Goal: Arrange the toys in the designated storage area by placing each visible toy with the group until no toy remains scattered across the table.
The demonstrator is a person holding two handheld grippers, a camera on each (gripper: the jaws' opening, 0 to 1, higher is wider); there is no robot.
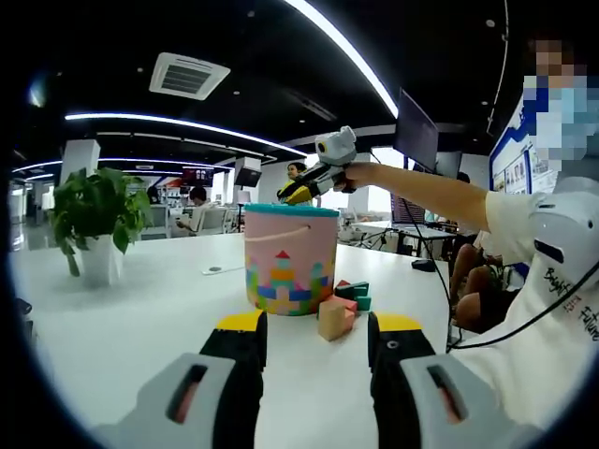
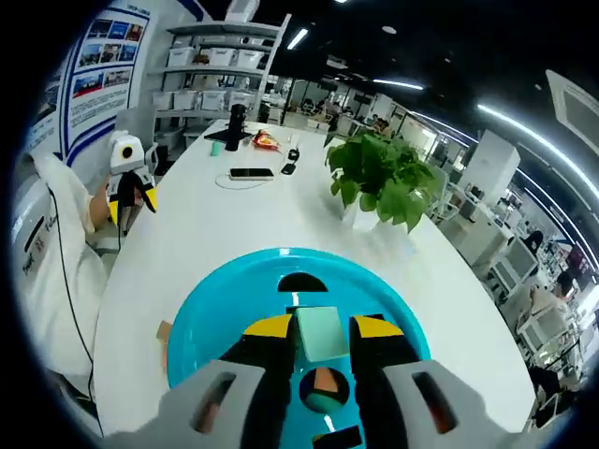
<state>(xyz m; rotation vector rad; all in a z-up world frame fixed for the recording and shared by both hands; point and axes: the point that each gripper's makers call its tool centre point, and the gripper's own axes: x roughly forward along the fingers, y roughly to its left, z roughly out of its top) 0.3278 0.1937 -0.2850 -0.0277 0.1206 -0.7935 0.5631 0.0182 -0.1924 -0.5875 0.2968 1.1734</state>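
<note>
In the left gripper view, the left gripper [image 1: 316,337] hangs with jaws apart over the white table [image 1: 140,309]; the pink toy bucket [image 1: 289,259] stands at 12 o'clock, loose blocks [image 1: 341,309] at its base toward 1 o'clock, the right gripper [image 1: 304,190] above its lid, a potted plant [image 1: 94,220] at 10 o'clock. In the right gripper view, the right gripper [image 2: 322,341] is clamped on a pale green block [image 2: 321,334] above the teal shape-sorter lid [image 2: 225,318]; the left gripper [image 2: 128,198] sits at 10 o'clock.
</note>
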